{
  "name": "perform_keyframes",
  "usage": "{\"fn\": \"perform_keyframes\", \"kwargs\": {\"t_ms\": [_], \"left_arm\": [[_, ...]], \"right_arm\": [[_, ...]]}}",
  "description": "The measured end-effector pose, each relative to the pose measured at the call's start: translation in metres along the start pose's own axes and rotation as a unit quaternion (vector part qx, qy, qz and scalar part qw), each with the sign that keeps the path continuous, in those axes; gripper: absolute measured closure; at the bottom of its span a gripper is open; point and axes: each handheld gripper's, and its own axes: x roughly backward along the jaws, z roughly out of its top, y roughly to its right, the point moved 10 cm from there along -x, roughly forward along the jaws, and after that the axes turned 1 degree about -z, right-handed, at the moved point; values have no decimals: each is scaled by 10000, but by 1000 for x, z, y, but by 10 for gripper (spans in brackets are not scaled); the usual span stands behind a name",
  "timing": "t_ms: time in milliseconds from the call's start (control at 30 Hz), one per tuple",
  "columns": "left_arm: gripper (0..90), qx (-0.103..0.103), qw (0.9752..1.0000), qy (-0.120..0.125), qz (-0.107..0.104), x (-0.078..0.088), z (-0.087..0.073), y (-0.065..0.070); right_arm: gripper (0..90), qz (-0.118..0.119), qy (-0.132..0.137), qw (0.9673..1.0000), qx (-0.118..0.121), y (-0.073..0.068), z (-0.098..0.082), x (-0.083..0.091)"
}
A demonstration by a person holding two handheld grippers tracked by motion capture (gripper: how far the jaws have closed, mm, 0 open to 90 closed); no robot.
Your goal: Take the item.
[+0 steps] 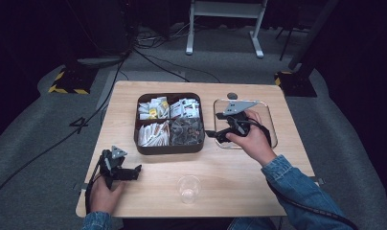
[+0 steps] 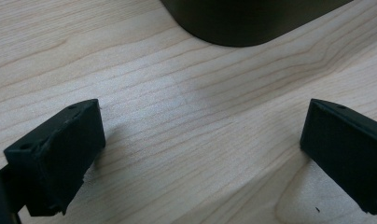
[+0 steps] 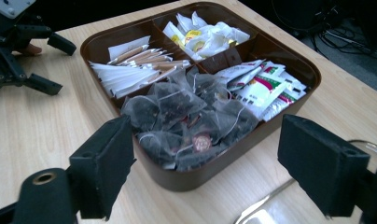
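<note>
Both grippers are wide, holding nothing: left gripper [image 1: 132, 172] low at the table's [image 1: 239, 182] near left, right gripper [image 1: 211, 135] just right of the brown tray [image 1: 168, 149] of tea bags [image 3: 186, 116].

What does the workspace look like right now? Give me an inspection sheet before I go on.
Surface: wooden table, dry and unmarked.
Job's things: brown four-compartment tray of tea bags and sachets; clear plastic cup upright near the front edge; clear lid lying flat right of the tray.
Clutter: nothing seen.
Grippers: left gripper open, low at front left, holding nothing; right gripper open, aimed at the tray, holding nothing.
Cables: black cables on the floor behind.
Surroundings: dark room, white frame legs beyond.
</note>
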Motion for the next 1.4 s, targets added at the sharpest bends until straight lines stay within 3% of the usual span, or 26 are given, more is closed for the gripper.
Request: {"fn": "perform_keyframes", "kwargs": {"t_ms": [400,667,1200,1400], "left_arm": [[3,-21,10000,-10,-26,1,-1,0],[2,-48,10000,-8,-10,1,-1,0],[2,-30,10000,-15,-34,1,-1,0],[2,-30,10000,-16,-35,1,-1,0]], "right_arm": [[246,148,-264,9995,37,1,7,-39],[292,491,-301,9983,-1,-11,8,-75],[378,655,-758,9947,236,-23,-8,-116],[513,667,-1004,9921,348,-25,-16,-128]]}}
